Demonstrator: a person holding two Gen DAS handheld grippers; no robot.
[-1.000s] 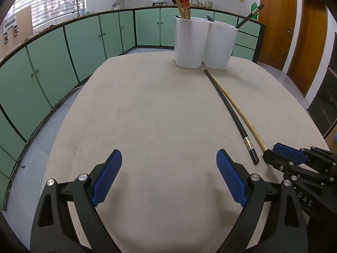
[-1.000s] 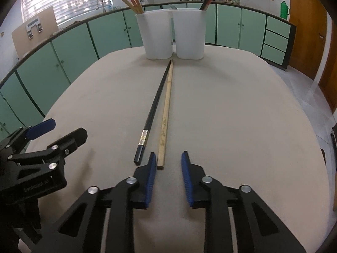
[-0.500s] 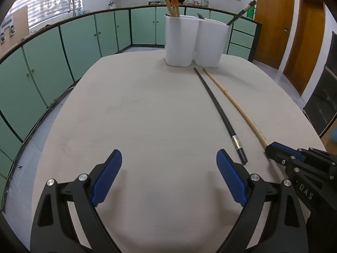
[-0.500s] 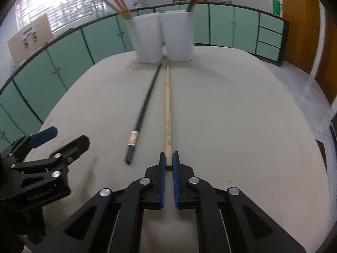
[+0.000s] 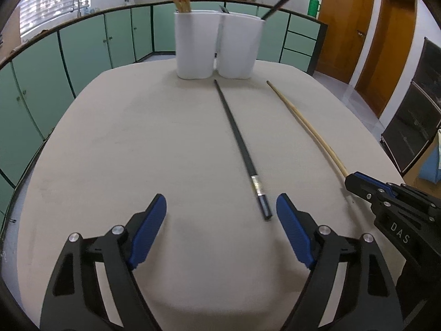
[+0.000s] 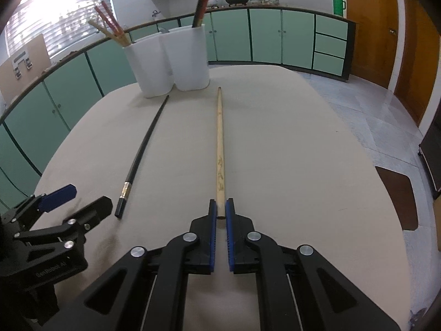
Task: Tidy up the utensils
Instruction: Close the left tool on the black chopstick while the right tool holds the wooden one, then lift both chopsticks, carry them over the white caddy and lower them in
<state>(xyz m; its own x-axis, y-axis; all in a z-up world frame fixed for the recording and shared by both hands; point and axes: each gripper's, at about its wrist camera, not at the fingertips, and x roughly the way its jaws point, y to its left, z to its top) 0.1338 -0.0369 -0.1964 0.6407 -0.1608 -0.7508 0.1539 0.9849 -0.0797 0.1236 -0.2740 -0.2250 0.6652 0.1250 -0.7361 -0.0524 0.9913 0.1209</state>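
Note:
A black chopstick [image 5: 242, 149] [image 6: 143, 149] and a wooden chopstick [image 5: 306, 127] [image 6: 219, 149] lie on the beige table [image 5: 137, 143]. My right gripper [image 6: 219, 213] is shut on the near end of the wooden chopstick; it also shows in the left wrist view [image 5: 355, 179]. My left gripper [image 5: 222, 220] is open, with the near end of the black chopstick just inside its right finger; it also shows in the right wrist view [image 6: 80, 201]. Two white holders [image 5: 217, 49] [image 6: 168, 63] with chopsticks in them stand at the far edge.
Green cabinets [image 5: 82, 49] run around the table on the left and behind. Wooden doors [image 5: 369, 33] stand at the right. The tiled floor [image 6: 372, 110] shows past the table's right edge.
My right gripper closed on the wooden chopstick and swung it to the right, away from the black one. My left gripper moved right, up to the black chopstick's near end.

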